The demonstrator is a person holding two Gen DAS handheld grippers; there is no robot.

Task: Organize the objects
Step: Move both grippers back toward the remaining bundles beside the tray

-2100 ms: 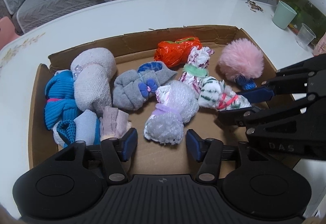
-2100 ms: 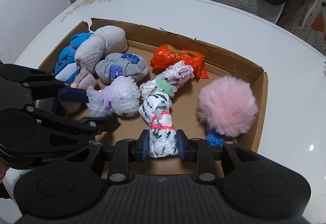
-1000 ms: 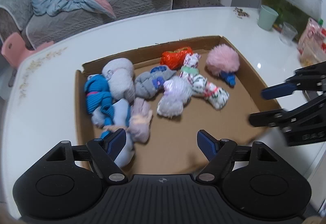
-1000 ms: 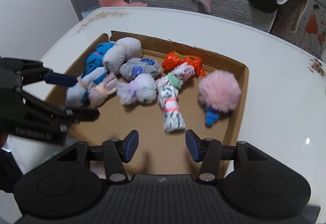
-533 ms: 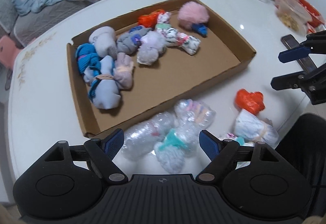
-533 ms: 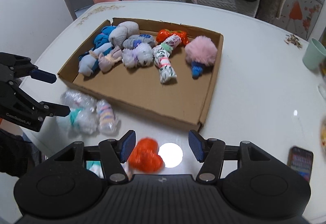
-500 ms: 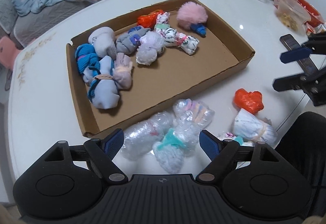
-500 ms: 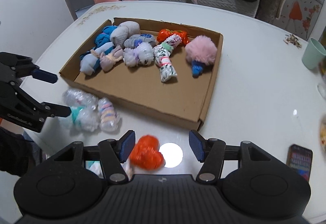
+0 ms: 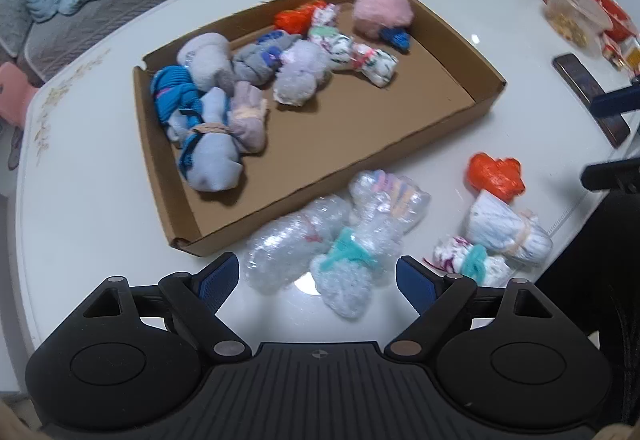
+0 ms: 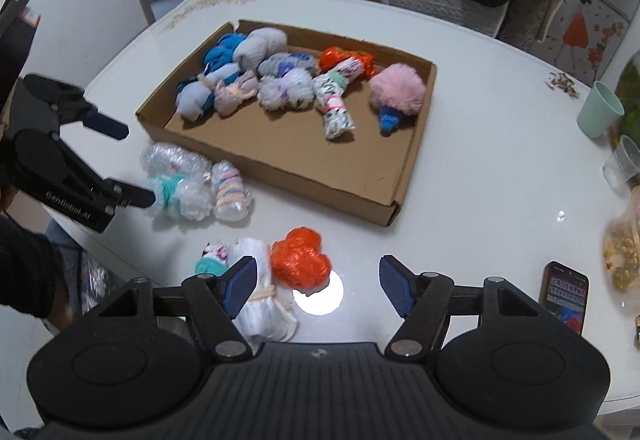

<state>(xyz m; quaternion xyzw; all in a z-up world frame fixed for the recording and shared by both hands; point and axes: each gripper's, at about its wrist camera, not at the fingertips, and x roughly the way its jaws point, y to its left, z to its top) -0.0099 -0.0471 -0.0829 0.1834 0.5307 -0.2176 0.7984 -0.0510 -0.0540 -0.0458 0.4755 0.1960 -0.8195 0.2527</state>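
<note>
I have both grippers over the near edge of the white table [image 9: 88, 208], each pointing steeply down. The left gripper [image 9: 318, 278] shows in the lower middle of its own view, jaws wide apart and just been opening, nothing clamped; the clear bubble-wrap bundles [image 9: 336, 236] lie on the table in the gap ahead of the blue pads, untouched. In the right wrist view the same gripper comes in from the left edge, its tips just beside those bundles.

The right gripper [image 10: 316, 282] sits in the lower middle of its view, jaws apart and just been opening too, holding nothing. The orange bundle [image 10: 300, 262] lies on the table between its fingers, nearer the left one, and the white rolled bundle [image 10: 260, 304] is partly hidden behind that left finger.

The cardboard tray [image 10: 404, 168] fills the centre of both frames. Inside it, towards the upper part, I see a row of bundles: blue and grey ones at the left, a patterned white roll [image 10: 336, 104] in the middle, a pink pom-pom [image 10: 396, 90] at the right.

A phone [image 10: 564, 296] lies at the lower right of the right view, and a green cup [image 10: 600, 114] at the right edge.
</note>
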